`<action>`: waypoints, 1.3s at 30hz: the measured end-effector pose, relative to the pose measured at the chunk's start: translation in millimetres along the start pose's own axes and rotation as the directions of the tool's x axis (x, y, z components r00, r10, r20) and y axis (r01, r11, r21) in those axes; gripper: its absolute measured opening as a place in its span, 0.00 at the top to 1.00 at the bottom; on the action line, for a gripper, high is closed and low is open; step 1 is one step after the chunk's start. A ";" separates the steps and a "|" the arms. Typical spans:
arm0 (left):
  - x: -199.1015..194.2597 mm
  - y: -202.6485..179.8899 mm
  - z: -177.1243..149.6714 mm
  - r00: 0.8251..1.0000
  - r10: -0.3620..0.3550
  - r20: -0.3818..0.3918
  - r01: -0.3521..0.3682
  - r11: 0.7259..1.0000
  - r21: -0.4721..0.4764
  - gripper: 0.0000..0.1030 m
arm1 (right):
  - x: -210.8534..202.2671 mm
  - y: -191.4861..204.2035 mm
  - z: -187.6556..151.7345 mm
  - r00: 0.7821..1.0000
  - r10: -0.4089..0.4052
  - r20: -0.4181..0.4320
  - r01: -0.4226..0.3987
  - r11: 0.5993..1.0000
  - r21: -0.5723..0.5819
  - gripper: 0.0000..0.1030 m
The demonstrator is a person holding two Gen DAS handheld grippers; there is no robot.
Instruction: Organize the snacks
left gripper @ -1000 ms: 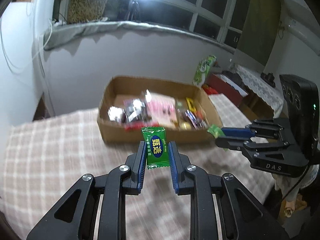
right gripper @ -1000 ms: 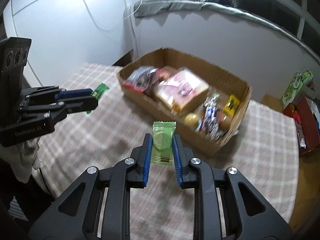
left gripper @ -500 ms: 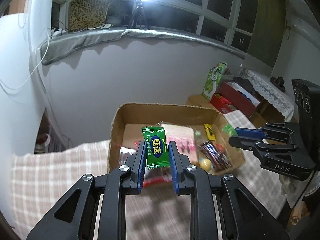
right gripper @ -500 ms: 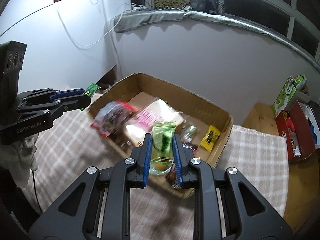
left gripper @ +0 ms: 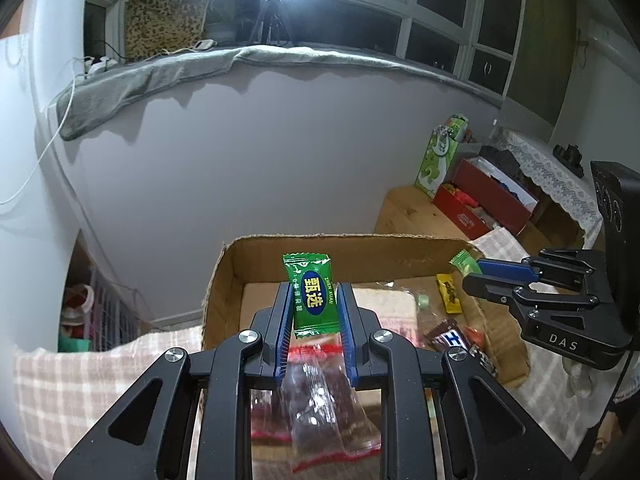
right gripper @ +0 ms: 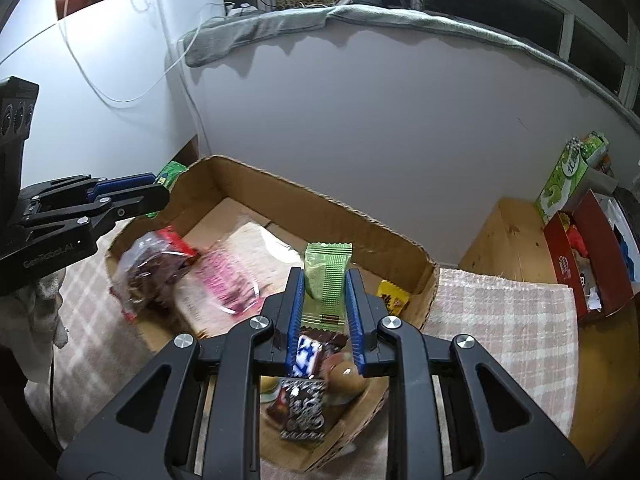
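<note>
My left gripper [left gripper: 313, 312] is shut on a dark green candy packet [left gripper: 312, 294] with a blue oval label, held above the near left part of an open cardboard box [left gripper: 360, 250]. My right gripper [right gripper: 325, 300] is shut on a pale green snack packet [right gripper: 326, 280], held above the box's [right gripper: 280, 184] near right part. Each gripper shows in the other's view, the right one [left gripper: 472, 274] and the left one [right gripper: 162, 192], both over the box rim. The box holds several snacks, among them a clear bag of dark pieces [right gripper: 152, 268] and a yellow candy [left gripper: 448, 298].
The box stands on a checked tablecloth [right gripper: 500, 320] near a grey wall. A wooden side table [left gripper: 404, 216] at the right carries a red box [left gripper: 488, 196] and a green carton [left gripper: 440, 156]. A bright lamp shines at the window above.
Both grippers have moved forward from over the tablecloth to above the box, each still holding its packet. The box now lies right under the fingers.
</note>
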State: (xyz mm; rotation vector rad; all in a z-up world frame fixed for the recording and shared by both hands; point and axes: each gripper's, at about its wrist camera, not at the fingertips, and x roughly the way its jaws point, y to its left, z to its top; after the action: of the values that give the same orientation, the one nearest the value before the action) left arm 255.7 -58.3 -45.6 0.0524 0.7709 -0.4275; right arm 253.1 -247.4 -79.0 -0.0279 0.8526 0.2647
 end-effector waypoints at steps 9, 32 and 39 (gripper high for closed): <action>14.9 4.3 4.6 1.000 0.021 -0.022 -0.021 1.000 -0.006 0.79 | 19.0 -4.4 1.5 1.000 -0.005 -0.019 0.005 1.000 -0.013 0.79; 5.2 1.7 4.7 0.998 0.061 -0.014 -0.061 0.998 -0.012 0.36 | 7.0 5.2 -0.8 0.998 -0.056 0.009 0.056 0.997 -0.048 0.27; -23.3 -4.3 -2.4 0.998 0.060 0.019 -0.060 0.998 -0.021 0.34 | -16.2 15.2 -11.5 0.998 -0.061 0.029 0.063 0.996 -0.056 0.25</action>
State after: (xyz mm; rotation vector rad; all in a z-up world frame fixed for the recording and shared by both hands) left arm 237.5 -53.5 -31.0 0.0517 0.7521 -0.3624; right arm 230.7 -237.8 -73.3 -0.1038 0.8152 0.2308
